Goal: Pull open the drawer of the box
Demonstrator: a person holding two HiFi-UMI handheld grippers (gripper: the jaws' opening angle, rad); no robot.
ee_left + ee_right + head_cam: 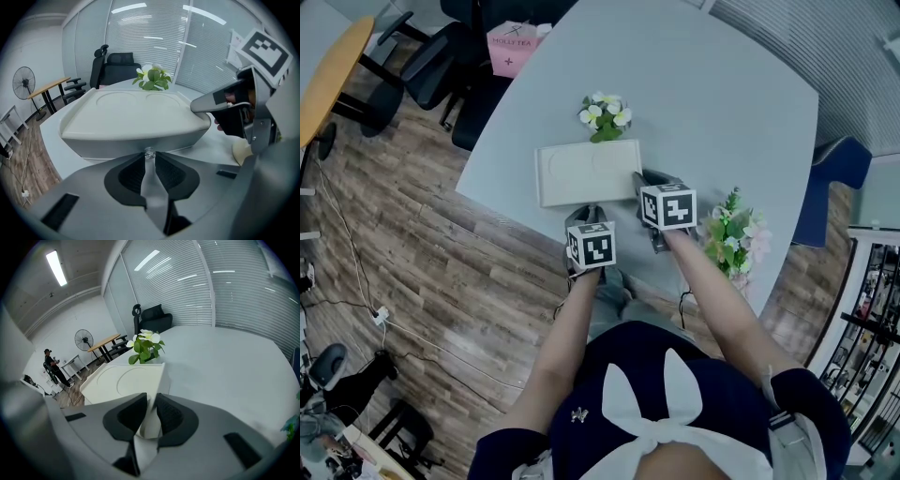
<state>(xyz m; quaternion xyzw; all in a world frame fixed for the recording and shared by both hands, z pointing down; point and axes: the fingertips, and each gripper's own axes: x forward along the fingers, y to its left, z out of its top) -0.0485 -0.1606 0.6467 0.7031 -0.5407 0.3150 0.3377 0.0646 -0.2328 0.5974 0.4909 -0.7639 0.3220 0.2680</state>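
Box [586, 172], white and flat, lies on the pale grey counter [722, 103], close to the counter's edge at 6 o'clock in the head view, with its long side running from 9 to 3 o'clock. Its top has two shallow round hollows. The drawer [108, 146] is the grey front under the white top, on the side of the box facing the person, and it looks fully pushed in.

The left gripper [149, 157] stands at 6 o'clock of the box. Its jaws are almost together, and their tips pinch the small clear knob [149, 152] in the middle of the drawer front.

The right gripper [151, 401] is at the 3 o'clock end of the box. Its jaws are also narrow and are clamped on the white corner edge of the box, which fills the gap between the dark pads.

White flowers [605, 114] stand just beside the box at 12 o'clock. A pink-and-white plant [733, 234] stands on the counter at about 4 o'clock from the box, near the right gripper.
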